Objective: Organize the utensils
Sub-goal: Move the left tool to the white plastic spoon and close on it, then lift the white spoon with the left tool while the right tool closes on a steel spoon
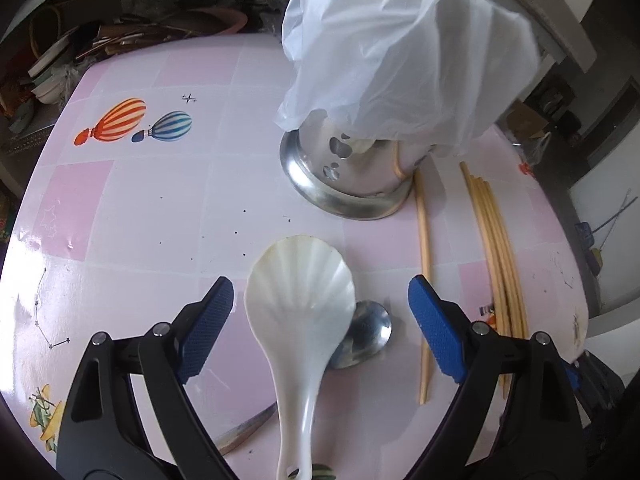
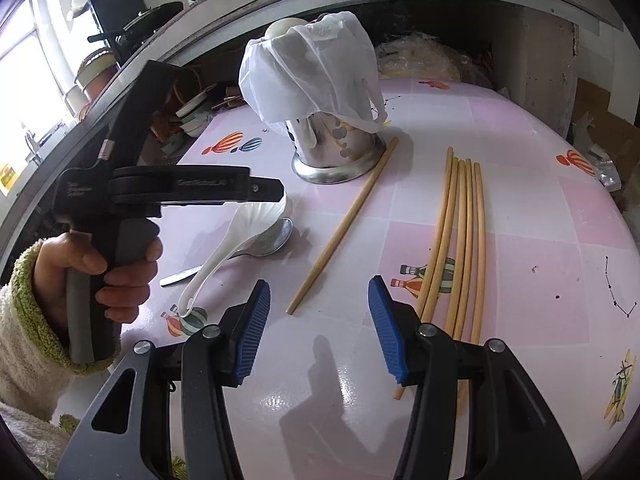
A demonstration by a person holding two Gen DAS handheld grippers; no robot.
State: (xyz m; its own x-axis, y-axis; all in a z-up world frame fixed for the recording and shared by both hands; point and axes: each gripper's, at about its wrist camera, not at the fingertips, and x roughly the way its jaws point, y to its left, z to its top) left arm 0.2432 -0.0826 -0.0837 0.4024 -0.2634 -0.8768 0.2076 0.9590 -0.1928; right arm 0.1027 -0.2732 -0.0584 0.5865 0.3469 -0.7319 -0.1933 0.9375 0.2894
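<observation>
Tabletop (image 2: 520, 128), round, pink-and-white check with balloon prints, read left to right; person's hand (image 2: 100, 264) in a green-trimmed fleecy sleeve grips the handle of the left gripper (image 1: 320, 320), whose blue-padded jaws stand spread wide on either side of the white scallop-shaped plastic rice scoop (image 1: 298, 312), pads clear of it, nothing clenched; scoop bowl lies partly over the bowl of a stainless steel spoon (image 1: 366, 332), whose handle runs beneath, apparently toward the near left edge, though it is half hidden; perforated steel utensil holder (image 1: 352, 176) stands beyond, mouth draped in a thin white plastic bag (image 1: 400, 48); single pale wooden chopstick (image 2: 344, 224) lies just beside the holder's base; bundle of pale chopsticks (image 2: 460, 240) lies further right; right gripper (image 2: 320, 328) hovers released over bare table between the single stick and the bundle, holding nothing.

Risks: closing on the scoop may catch or drag the spoon under it; the slick, curved bowl may squirt from the pads; the bag blocks the holder's mouth and could snag or tip it.

Room: open surface left and near; bundle lies close to the right rim; shelving crowds the far side.
</observation>
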